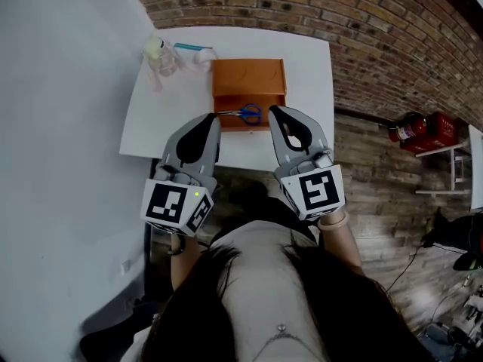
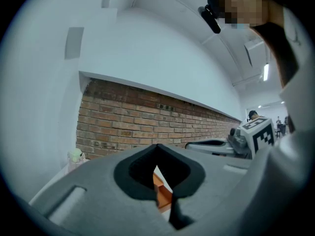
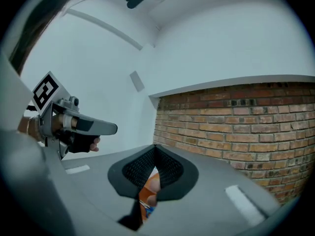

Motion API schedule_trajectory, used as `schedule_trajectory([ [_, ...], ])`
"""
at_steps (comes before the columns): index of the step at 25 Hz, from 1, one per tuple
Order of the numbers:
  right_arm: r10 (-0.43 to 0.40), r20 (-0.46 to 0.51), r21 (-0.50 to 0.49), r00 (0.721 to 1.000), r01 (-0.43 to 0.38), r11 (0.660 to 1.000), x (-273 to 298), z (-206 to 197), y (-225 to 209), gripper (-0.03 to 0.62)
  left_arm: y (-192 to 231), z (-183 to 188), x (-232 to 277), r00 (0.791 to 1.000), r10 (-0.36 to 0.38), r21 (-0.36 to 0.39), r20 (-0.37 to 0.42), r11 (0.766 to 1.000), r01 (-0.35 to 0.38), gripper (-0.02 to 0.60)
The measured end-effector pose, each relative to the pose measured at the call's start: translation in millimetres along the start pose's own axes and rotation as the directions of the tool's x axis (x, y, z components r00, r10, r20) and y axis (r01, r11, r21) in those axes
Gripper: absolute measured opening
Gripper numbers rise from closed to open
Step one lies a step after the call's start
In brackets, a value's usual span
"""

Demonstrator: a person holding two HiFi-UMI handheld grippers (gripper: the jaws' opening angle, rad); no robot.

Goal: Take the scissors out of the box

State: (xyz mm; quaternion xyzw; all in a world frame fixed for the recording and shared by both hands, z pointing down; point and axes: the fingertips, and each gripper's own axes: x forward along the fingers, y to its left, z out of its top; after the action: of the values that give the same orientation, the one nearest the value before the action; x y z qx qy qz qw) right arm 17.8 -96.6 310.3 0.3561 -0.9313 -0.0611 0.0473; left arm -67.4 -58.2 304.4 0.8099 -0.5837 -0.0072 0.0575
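An orange box point(image 1: 248, 81) stands on the white table point(image 1: 309, 74), and the scissors point(image 1: 245, 112) with blue handles lie in its near part. My left gripper point(image 1: 213, 118) hangs just short of the box's near left corner with its jaws together and nothing between them. On the other side, my right gripper point(image 1: 273, 110) sits by the near right corner, shut and empty too. In the left gripper view the left gripper point(image 2: 157, 149) shows only a sliver of the box point(image 2: 161, 191) through its jaw gap. The right gripper point(image 3: 155, 149) likewise lets a bit of orange box point(image 3: 150, 186) show.
A clear plastic bottle point(image 1: 161, 57) with a pale cap, a blue stick-like thing point(image 1: 192, 47) and a small white object point(image 1: 202, 59) lie at the table's far left. A brick wall point(image 1: 362, 36) runs behind. Red fire extinguishers point(image 1: 411, 130) stand on the floor to the right.
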Motion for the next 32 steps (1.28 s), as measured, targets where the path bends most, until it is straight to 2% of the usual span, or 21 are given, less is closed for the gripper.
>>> schedule_trajectory([
  [9,0.066,-0.012,0.013,0.998,-0.066,0.998,21.4,-12.7,-32.3,0.008,2.1,3.8,33.5,0.997,0.073,0.000,-0.007,0.997,-0.073,0.000],
  [17,0.114,-0.030,0.020,0.993,-0.113,0.993,36.6,-22.0,-34.2,0.009,13.3,2.3,38.7,0.993,0.117,-0.017,-0.015,0.993,-0.118,0.000],
  [32,0.133,-0.087,0.008,0.987,-0.133,0.991,72.0,-36.4,-41.8,0.017,39.6,12.2,66.4,0.998,0.067,-0.006,-0.007,0.998,-0.067,0.000],
])
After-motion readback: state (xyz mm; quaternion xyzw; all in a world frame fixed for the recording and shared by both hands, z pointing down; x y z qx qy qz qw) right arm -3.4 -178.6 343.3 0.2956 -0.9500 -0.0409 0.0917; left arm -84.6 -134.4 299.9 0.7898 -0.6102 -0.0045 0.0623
